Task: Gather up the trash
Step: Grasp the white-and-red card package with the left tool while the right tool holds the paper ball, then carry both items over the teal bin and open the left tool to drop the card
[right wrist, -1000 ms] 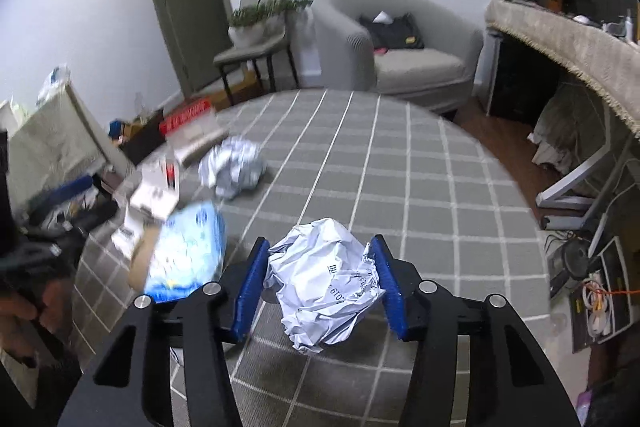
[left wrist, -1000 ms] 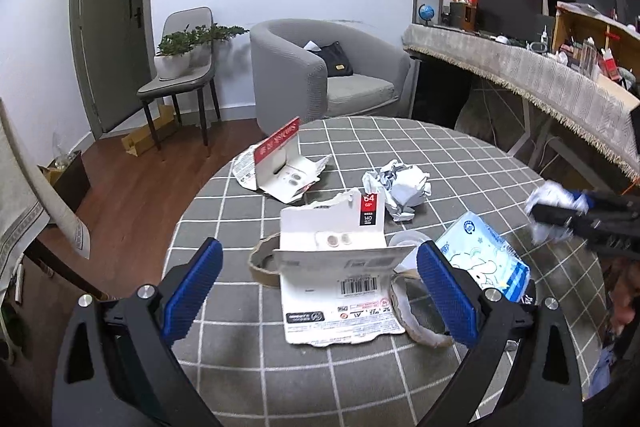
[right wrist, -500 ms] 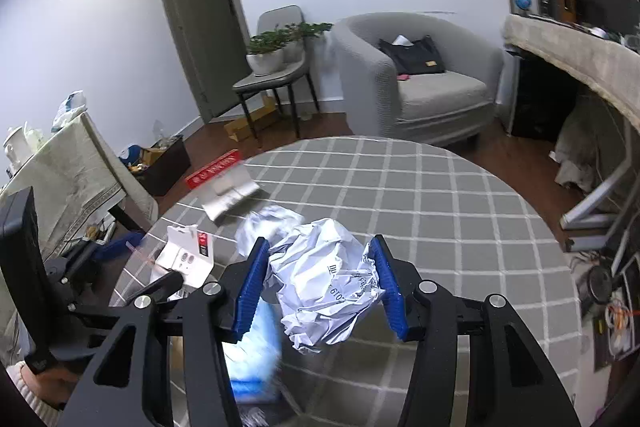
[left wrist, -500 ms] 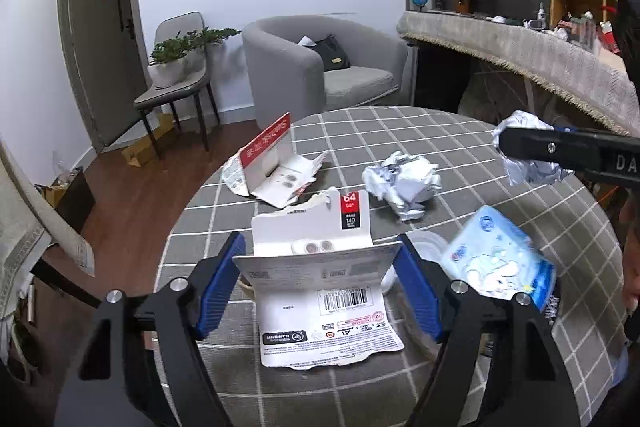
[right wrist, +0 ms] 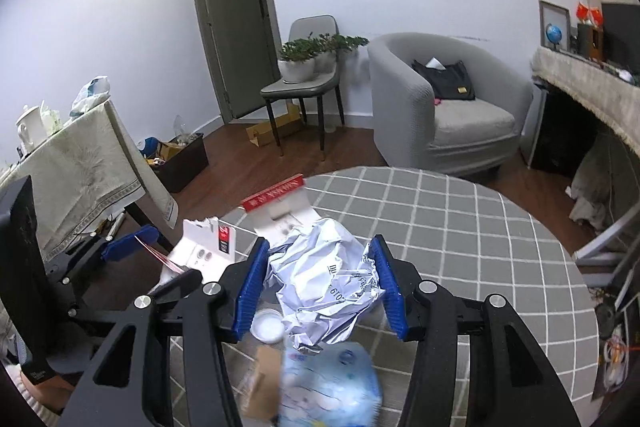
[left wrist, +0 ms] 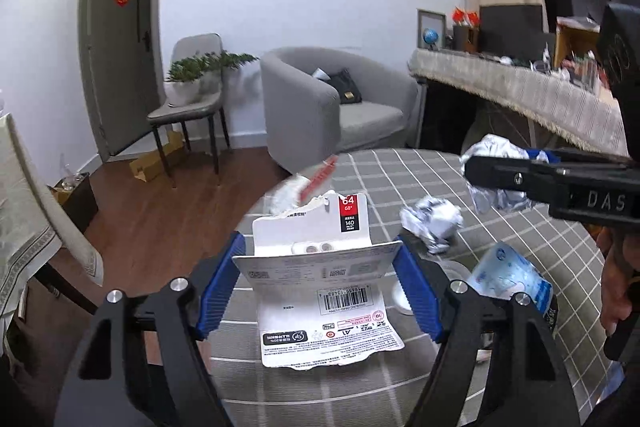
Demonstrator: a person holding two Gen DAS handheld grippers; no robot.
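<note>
Looking from the left side, the left gripper (left wrist: 320,281) is squeezing a white card pack (left wrist: 326,283) above the table (left wrist: 520,247). A paper ball (left wrist: 432,223) is still lying there.

From the right side, the right gripper (right wrist: 318,285) is squeezing crumpled paper (right wrist: 324,285). A blue packet (right wrist: 332,383) is still waiting underneath.

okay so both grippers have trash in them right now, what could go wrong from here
1. The left gripper pinches the white card packaging only by its side edges; the thin card could buckle and slip out.
2. The right gripper squeezes a crumpled paper ball that bulges past the pads; it may compress and drop.
3. The two grippers are close above the table, over the blue tissue pack, so they may collide.
</note>
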